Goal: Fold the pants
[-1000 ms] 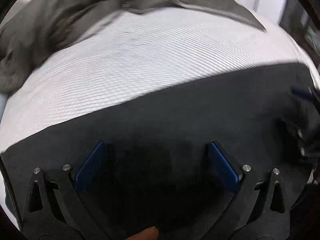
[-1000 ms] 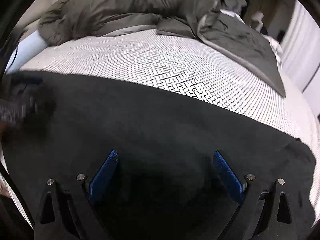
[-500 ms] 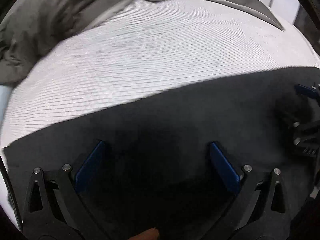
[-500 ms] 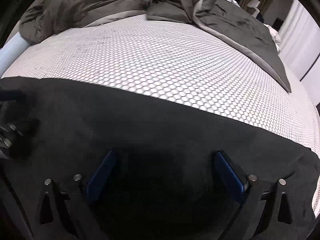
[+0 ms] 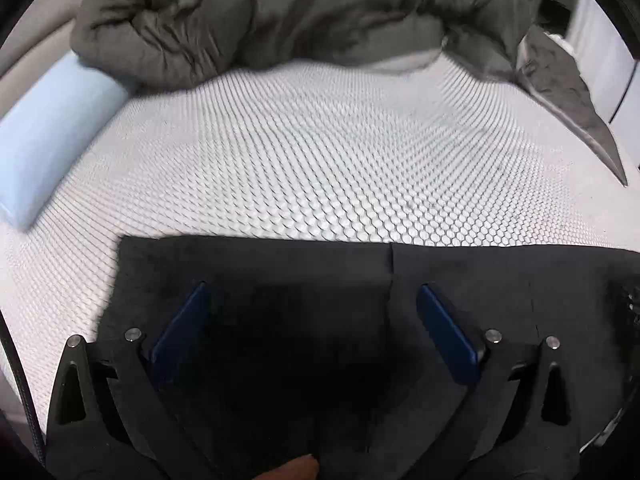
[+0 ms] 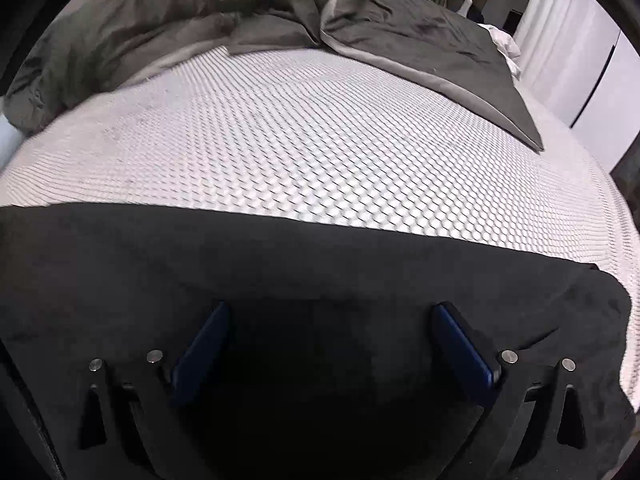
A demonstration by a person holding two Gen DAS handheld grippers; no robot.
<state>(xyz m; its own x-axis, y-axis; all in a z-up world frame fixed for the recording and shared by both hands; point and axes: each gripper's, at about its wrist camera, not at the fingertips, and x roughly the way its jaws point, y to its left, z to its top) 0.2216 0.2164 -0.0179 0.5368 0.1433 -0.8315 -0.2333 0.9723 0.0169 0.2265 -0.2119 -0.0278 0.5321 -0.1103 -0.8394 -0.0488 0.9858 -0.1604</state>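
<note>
One pair of black pants (image 5: 280, 268) lies on one bed (image 5: 320, 168) with a white honeycomb-patterned cover, and one rumpled grey duvet (image 5: 280, 12) is heaped at the far end. There is one pale blue bolster pillow (image 5: 52, 128) in the left wrist view, and one white pillow (image 6: 506, 44) beyond the duvet in the right wrist view. Two grippers count in all, the left gripper (image 5: 312, 308) and the right gripper (image 6: 332, 328), each with two blue-padded fingers (four pads altogether, one (image 5: 180, 328) of them on the left).

Both wrist views look low and close across the pants (image 5: 460, 272) toward the duvet (image 6: 420, 32).
</note>
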